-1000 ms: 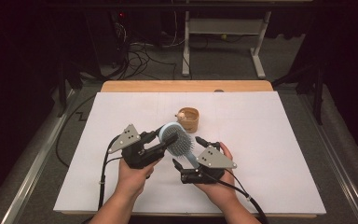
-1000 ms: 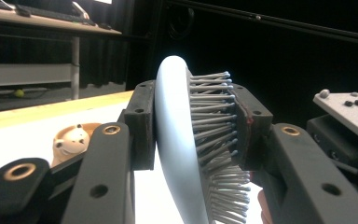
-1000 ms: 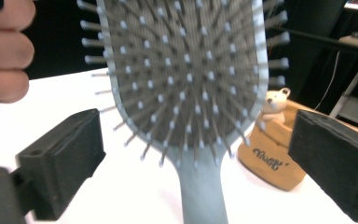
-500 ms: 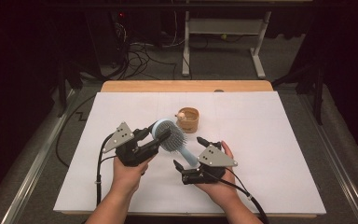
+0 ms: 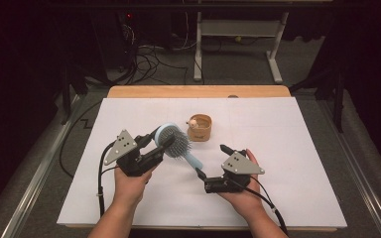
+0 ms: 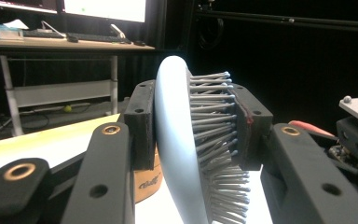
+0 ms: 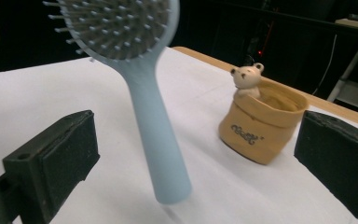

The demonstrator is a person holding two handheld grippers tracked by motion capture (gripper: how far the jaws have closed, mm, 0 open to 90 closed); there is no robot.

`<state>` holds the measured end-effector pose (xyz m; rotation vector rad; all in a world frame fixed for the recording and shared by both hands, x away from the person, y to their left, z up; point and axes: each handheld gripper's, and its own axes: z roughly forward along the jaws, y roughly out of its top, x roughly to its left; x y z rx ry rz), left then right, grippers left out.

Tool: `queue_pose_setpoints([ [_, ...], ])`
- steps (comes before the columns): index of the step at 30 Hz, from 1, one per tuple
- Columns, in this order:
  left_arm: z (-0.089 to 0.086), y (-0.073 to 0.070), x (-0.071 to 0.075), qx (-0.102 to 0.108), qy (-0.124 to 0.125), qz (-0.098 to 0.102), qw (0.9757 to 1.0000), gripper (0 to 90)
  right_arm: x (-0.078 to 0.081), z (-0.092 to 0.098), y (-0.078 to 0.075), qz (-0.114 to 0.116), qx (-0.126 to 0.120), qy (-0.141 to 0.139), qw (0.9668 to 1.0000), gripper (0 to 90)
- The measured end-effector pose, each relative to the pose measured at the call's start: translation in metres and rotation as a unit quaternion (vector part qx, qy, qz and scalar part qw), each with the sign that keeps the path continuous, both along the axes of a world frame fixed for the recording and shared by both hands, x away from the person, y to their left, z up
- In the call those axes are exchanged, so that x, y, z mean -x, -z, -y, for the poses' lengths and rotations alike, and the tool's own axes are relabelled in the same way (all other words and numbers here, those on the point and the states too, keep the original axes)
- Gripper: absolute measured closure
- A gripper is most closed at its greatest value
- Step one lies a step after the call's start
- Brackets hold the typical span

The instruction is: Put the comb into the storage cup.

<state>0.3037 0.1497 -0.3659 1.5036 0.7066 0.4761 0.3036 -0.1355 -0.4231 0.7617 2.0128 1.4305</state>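
Observation:
A light-blue hairbrush hangs above the white table cover. My left gripper is shut on its round head. In the left gripper view one pad presses the brush's smooth back and the other the bristles, with my left gripper around them. The handle slants down towards my right gripper, which is open. In the right gripper view the handle stands between the wide-apart jaws of my right gripper, touching neither pad.
A small tan cup with a bear figure on its rim stands on the cover just beyond the brush. The wooden table edge runs along the back. Cables trail from both grippers towards the person.
The left gripper has drifted slightly left with the brush still in its jaws. The right gripper has edged a little to the right and stays open.

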Motion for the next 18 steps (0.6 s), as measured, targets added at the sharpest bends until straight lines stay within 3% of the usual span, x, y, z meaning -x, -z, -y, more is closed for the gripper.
queue_pose_setpoints([
  [13, -0.010, 0.000, 0.002, -0.016, -0.020, 0.011, 0.9996, 58.5, -0.005, 0.033, 0.004, -0.010, 0.003, 0.041, 0.9991, 0.3],
  [18, -0.018, -0.001, 0.003, -0.019, -0.030, 0.014, 0.9993, 58.4, -0.007, 0.054, 0.007, -0.018, -0.004, 0.063, 0.9978, 0.3],
])
